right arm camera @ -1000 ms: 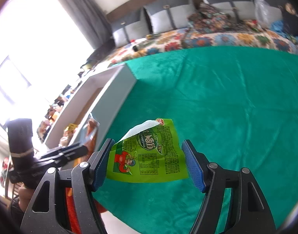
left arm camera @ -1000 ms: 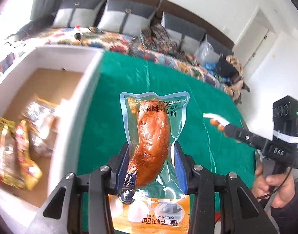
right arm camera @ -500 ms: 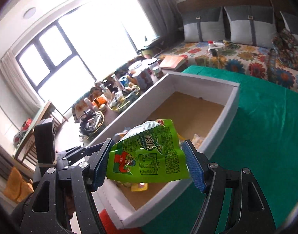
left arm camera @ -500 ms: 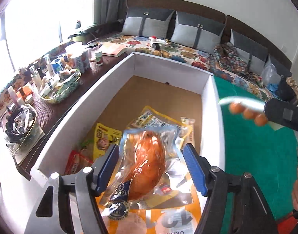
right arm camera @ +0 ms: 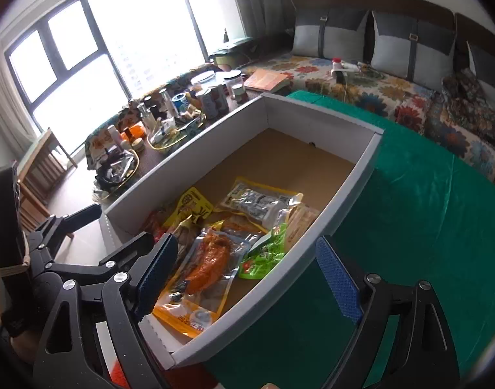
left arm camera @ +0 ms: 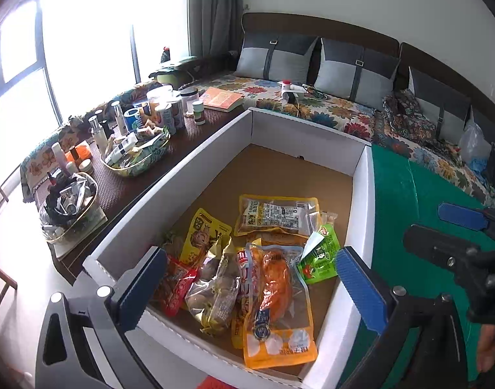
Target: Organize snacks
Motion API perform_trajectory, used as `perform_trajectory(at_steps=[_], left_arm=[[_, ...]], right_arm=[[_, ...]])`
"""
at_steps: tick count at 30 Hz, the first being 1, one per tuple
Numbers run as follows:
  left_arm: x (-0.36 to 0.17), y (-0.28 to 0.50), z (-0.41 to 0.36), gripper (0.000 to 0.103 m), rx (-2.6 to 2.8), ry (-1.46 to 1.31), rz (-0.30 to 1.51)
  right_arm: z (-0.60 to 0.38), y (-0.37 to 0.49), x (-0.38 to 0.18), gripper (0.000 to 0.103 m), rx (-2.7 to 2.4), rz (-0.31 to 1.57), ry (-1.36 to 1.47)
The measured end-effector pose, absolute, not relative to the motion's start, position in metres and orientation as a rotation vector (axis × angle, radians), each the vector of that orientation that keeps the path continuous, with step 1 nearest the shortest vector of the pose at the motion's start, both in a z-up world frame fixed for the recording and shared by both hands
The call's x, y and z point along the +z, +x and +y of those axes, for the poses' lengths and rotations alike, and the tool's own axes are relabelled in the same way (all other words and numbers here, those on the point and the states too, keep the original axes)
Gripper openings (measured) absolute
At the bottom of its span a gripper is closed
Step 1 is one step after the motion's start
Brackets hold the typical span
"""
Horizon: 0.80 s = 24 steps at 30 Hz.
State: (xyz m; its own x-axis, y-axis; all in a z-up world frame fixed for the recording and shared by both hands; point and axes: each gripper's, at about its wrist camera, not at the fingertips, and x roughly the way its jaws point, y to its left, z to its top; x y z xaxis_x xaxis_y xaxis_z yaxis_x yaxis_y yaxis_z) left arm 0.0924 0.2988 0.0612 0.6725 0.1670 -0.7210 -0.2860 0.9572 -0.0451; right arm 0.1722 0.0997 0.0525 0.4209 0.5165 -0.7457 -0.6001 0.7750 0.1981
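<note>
from the left wrist view i read my left gripper (left arm camera: pixel 250 287) as spread wide, its jaws having just been opening, with nothing pressed between the blue pads. below it sits the white-walled cardboard box with a brown floor (left arm camera: pixel 195 168). the clear vacuum pouch with an orange-brown meat piece and an orange printed end (left arm camera: pixel 275 295) lies flat in the near part of the box, long axis running from the near wall toward the far wall, printed end nearest me. to its left lie a clear bag of pale round snacks (left arm camera: pixel 215 295) and a red packet (left arm camera: pixel 176 288); behind those, a yellow cartoon packet (left arm camera: pixel 202 233) and a yellow-edged clear packet with a white label (left arm camera: pixel 276 215). to the right of the pouch, the small green snack packet (left arm camera: pixel 320 257) rests tilted just beside the right wall. the far half of the box floor is bare. right of the box lies the green cloth surface (left arm camera: pixel 400 194).

my right gripper (right arm camera: pixel 247 267) also stands apart with empty jaws, which have just been opening, above the near right wall.
</note>
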Motion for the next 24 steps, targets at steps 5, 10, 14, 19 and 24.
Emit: perform_trajectory(at_steps=[5,10,14,19,24], left_arm=[[0.061,0.089,0.310,0.103,0.360,-0.213,0.791],[0.061,0.088,0.322,0.103,0.391,-0.171,0.811],[0.068,0.085,0.324,0.103,0.424,-0.103,0.783],[0.081,0.078,0.316,0.103,0.470,0.021,0.710],[0.083,0.079,0.317,0.103,0.464,0.018,0.764]], right_arm=[[0.108,0.163,0.056,0.091,0.642,0.873,-0.204],[0.114,0.159,0.047,0.091,0.627,0.887,-0.240],[0.119,0.157,0.043,0.091,0.632,0.891,-0.254],[0.123,0.155,0.043,0.091,0.638,0.887,-0.269],[0.124,0.154,0.043,0.091,0.634,0.884,-0.270]])
